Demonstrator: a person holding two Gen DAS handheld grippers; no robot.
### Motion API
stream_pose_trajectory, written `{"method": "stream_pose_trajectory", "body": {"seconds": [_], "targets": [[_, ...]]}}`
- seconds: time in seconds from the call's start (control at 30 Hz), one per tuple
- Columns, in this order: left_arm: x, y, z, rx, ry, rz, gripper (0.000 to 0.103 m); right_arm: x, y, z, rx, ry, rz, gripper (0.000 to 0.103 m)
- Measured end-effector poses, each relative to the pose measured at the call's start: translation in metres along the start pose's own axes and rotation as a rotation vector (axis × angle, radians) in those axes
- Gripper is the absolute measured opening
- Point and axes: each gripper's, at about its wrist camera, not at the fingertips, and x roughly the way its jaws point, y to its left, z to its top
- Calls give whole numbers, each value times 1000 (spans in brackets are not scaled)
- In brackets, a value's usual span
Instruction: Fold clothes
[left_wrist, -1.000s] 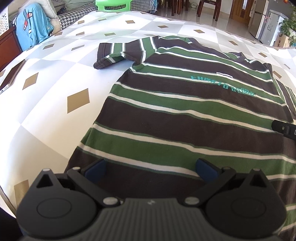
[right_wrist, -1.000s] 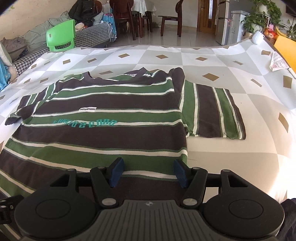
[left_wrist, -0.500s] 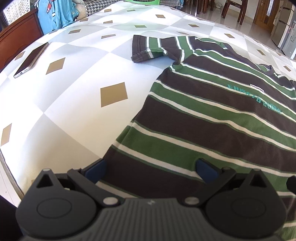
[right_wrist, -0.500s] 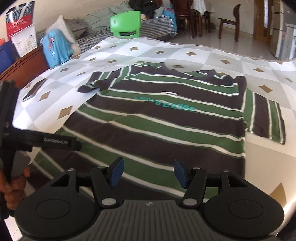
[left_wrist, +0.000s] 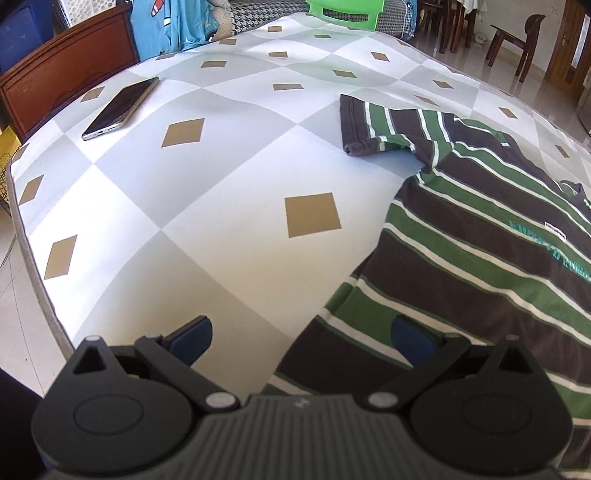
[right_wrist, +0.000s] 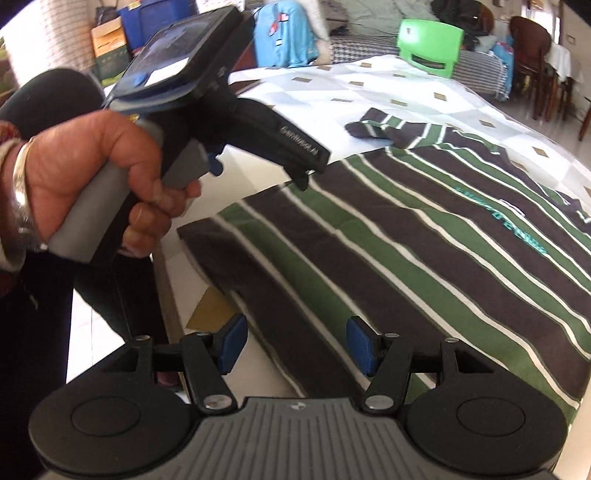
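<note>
A brown, green and white striped T-shirt (left_wrist: 480, 266) lies flat, front up, on the bed. Its short sleeve (left_wrist: 373, 125) points away from the body. My left gripper (left_wrist: 301, 338) is open above the shirt's side edge near the hem, one pad over the cloth and one over the bare sheet. My right gripper (right_wrist: 295, 345) is open low over the hem corner of the shirt (right_wrist: 406, 258), holding nothing. The right wrist view also shows a hand (right_wrist: 99, 173) holding the left gripper (right_wrist: 306, 173) above the shirt's edge.
The bed sheet (left_wrist: 229, 173) is white and grey with tan diamonds. A phone (left_wrist: 120, 107) lies on it at the far left. The bed's edge (left_wrist: 33, 273) drops to the floor on the left. A green chair (right_wrist: 430, 51) and blue clothes (right_wrist: 284, 37) stand beyond.
Both grippers have moved left along the hem. The left one went from over the shirt's middle to its side edge. The right view now takes in the hand and the left gripper.
</note>
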Motion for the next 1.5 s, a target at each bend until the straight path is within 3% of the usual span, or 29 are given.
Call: {"method": "stream_pose_trajectory", "body": {"seconds": [0.2, 0.27, 0.6, 0.8, 1.0, 1.13, 1.3, 1.4, 1.5], "targets": [[-1, 1, -2, -4, 15, -21, 103, 11, 29, -5, -154, 37, 3, 55], [-3, 0, -3, 4, 12, -30, 103, 12, 27, -4, -143, 27, -34, 53], [-13, -4, -4, 37, 0, -102, 103, 15, -10, 11, 101, -9, -113, 52], [-20, -8, -6, 63, -28, -155, 103, 15, -36, 13, 310, -11, -104, 52], [-19, -19, -13, 131, -6, -202, 103, 12, -45, 11, 404, -15, -84, 52], [-25, -23, -16, 166, -4, -241, 103, 9, -50, 12, 398, -27, -93, 52], [-38, -30, -24, 279, 3, -271, 103, 4, -59, 11, 421, -52, -122, 51], [-49, -35, -32, 374, -29, -272, 103, 3, -69, 9, 472, -48, -133, 42], [-59, -39, -40, 449, -60, -270, 103, -2, -76, 9, 513, -59, -128, 42]]}}
